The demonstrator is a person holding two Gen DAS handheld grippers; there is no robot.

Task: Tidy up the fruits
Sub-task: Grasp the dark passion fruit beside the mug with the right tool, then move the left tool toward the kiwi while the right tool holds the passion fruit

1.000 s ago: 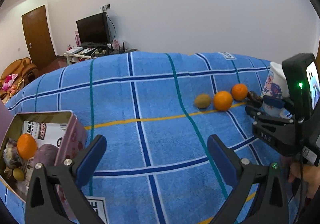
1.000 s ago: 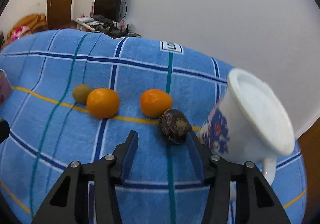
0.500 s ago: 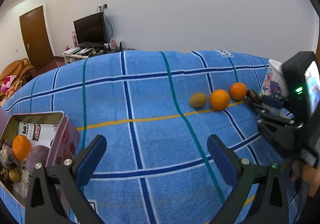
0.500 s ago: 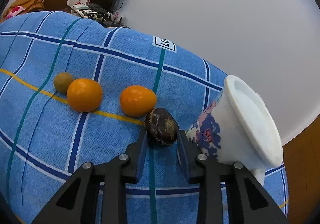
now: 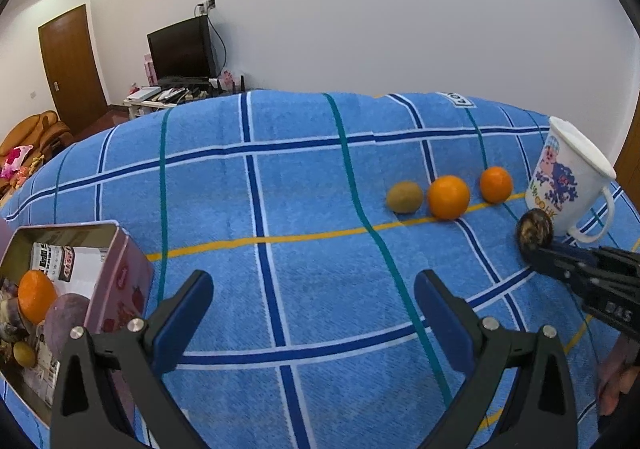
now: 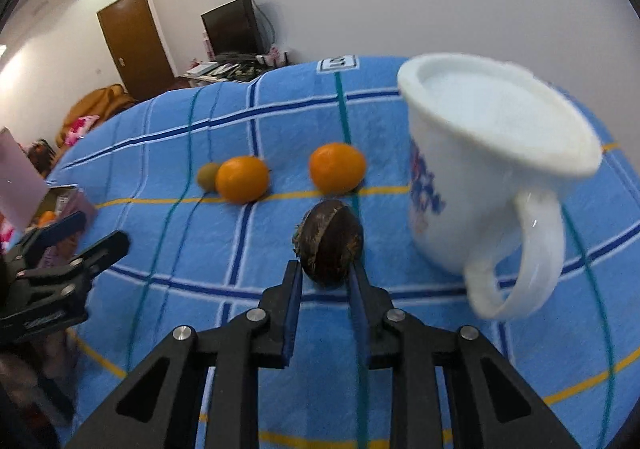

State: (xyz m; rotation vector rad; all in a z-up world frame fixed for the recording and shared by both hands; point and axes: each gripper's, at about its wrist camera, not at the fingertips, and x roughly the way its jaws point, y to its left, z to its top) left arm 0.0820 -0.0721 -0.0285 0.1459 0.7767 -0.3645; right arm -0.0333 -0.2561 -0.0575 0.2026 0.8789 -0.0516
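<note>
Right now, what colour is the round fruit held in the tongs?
Dark brown, mottled with lighter patches, the fruit shows best in the right wrist view.

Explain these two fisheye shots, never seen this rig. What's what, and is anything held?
No robot: a person carries a handheld two-finger gripper in each hand, with a camera on each looking along the fingers. In the left view the left gripper is open, over the blue checked blanket, beside a tin box of fruit. In the right view the right gripper is shut on a dark brown fruit. Lying loose: a kiwi, two oranges, a white mug.
</note>
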